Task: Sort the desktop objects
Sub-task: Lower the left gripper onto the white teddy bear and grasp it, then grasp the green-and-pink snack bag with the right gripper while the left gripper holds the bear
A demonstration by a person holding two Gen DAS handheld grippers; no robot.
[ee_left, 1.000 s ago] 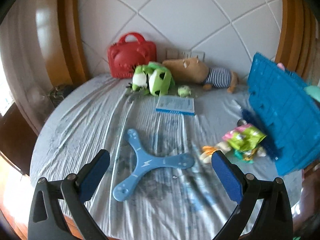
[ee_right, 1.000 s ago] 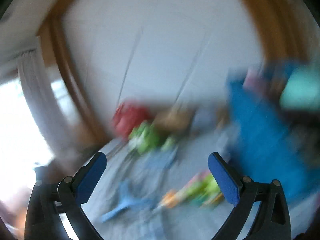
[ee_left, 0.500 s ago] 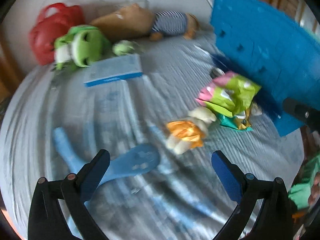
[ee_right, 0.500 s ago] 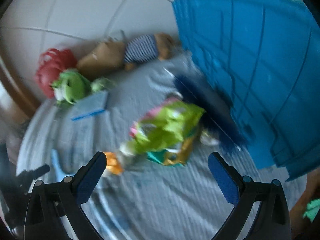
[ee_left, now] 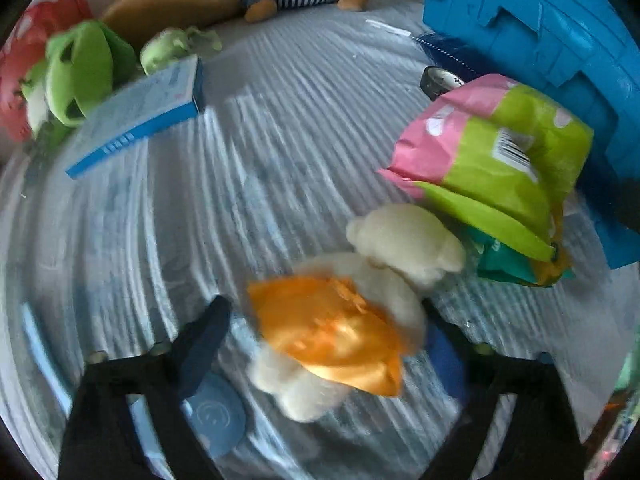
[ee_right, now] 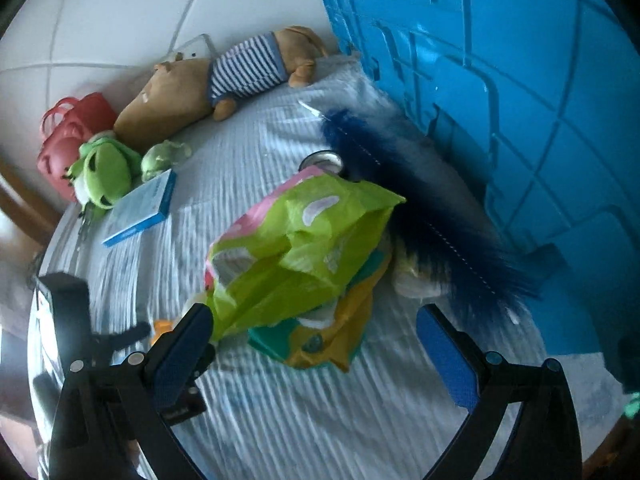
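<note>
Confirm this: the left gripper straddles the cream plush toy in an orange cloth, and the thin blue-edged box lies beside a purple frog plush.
The frog plush is green, not purple, as the left wrist view shows. The rest holds: left gripper straddles the cream plush toy, and the blue-edged box lies beside the frog.

You can count three soft toys: one brown striped toy [ee_right: 224, 80], one green frog [ee_right: 102, 170] and one white toy with orange cloth [ee_left: 340, 328]. You also see one blue box [ee_right: 140, 208], one red bag [ee_right: 68, 136] and one blue crate [ee_right: 520, 100].
</note>
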